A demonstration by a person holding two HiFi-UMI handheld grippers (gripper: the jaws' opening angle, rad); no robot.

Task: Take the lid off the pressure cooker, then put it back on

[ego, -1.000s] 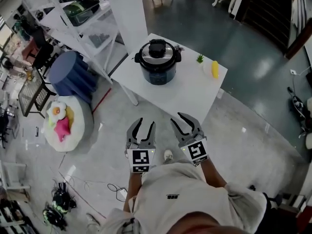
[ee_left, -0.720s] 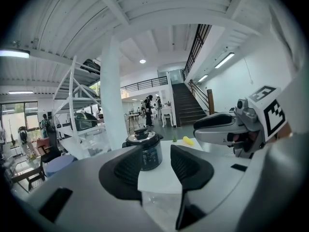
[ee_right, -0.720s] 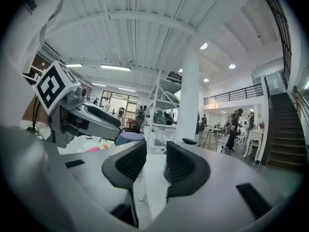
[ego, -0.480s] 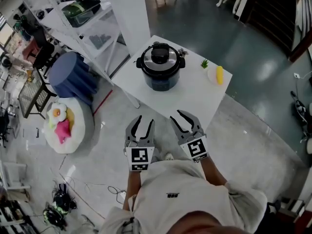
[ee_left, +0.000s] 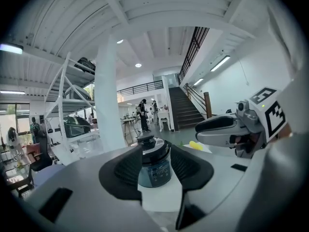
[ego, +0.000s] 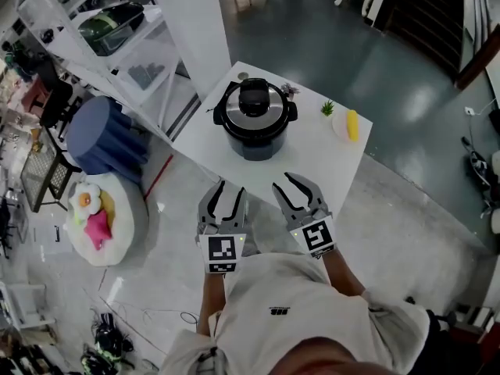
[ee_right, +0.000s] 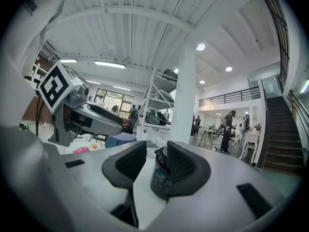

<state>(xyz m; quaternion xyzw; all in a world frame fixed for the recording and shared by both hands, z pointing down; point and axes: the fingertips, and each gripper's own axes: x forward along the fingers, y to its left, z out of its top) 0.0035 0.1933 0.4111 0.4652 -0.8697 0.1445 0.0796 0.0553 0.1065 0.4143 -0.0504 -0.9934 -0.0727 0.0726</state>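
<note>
Big open hall w/ grey floor. White table [ego: 312, 162] stands out in the middle, w/ the pressure cooker [ego: 255, 127] on its far-left part, upright. Lid [ego: 255, 100] sits on the cooker, black knob on top, handles sticking out either side.

Right of the cooker, same table: small green plant [ego: 327, 108], and just past it a yellow thing on a plate [ego: 351, 124]; can't tell what exactly. Left of the cooker, off the table: white pillar [ego: 195, 22], metal rack [ego: 101, 33] behind it, blue round seat [ego: 101, 135] on the floor.

Person stands on the near side of the cooker, short of the table edge, both grippers held out level-ish and pointing at it. Left gripper [ego: 230, 187]: jaws apart w/ a narrow gap, nothing btwn them; the cooker shows through the gap but well beyond the tips. Right gripper [ego: 293, 192]: jaws apart too, a bit wider, empty, cooker likewise well ahead. Neither touches the cooker or the table. The two grippers are side by side, near each other, not touching.
</note>
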